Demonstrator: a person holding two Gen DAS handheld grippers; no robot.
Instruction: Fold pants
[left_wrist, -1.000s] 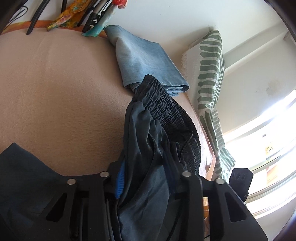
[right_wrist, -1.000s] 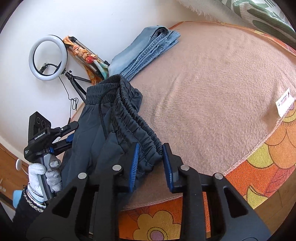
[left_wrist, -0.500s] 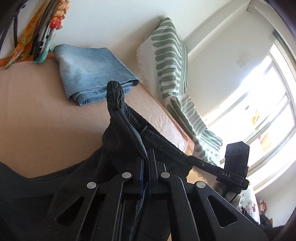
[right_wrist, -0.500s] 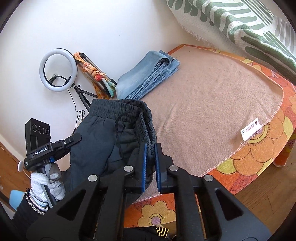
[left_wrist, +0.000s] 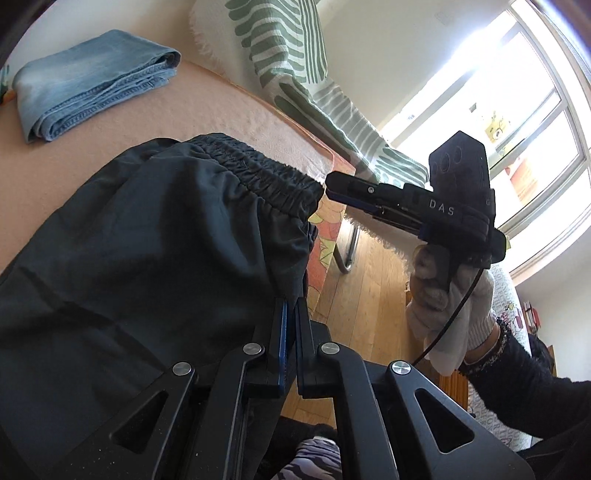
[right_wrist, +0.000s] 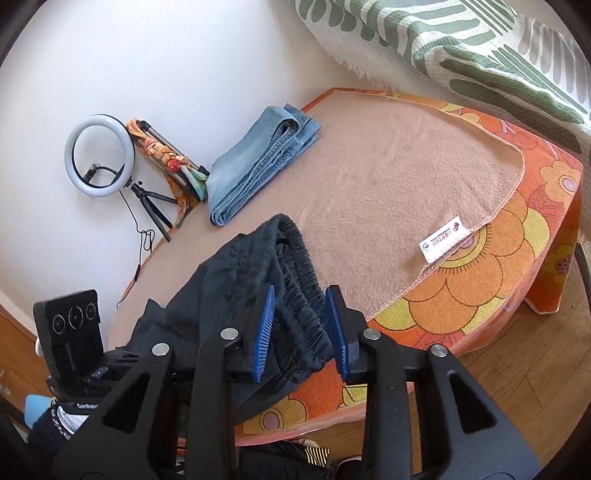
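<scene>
Dark pants (left_wrist: 155, 240) with an elastic waistband (left_wrist: 255, 177) hang over the near edge of a tan blanket (left_wrist: 92, 147). My left gripper (left_wrist: 290, 306) is shut on the pants fabric below the waistband. My right gripper (right_wrist: 299, 325) has its jaws apart around the bunched waistband (right_wrist: 295, 280); in the left wrist view the right gripper (left_wrist: 332, 186) looks closed on the waistband's end.
Folded blue jeans (right_wrist: 255, 166) lie at the blanket's (right_wrist: 388, 177) far side. A green-striped throw (right_wrist: 461, 40) hangs on the right. A ring light on a tripod (right_wrist: 99, 158) stands by the wall. Orange flowered cover (right_wrist: 480, 266) and wooden floor (left_wrist: 369, 288) lie below.
Both grippers lifted and pulled the waistband apart so it stretches between them. The right jaws, closed half a second ago, now stand wider apart.
</scene>
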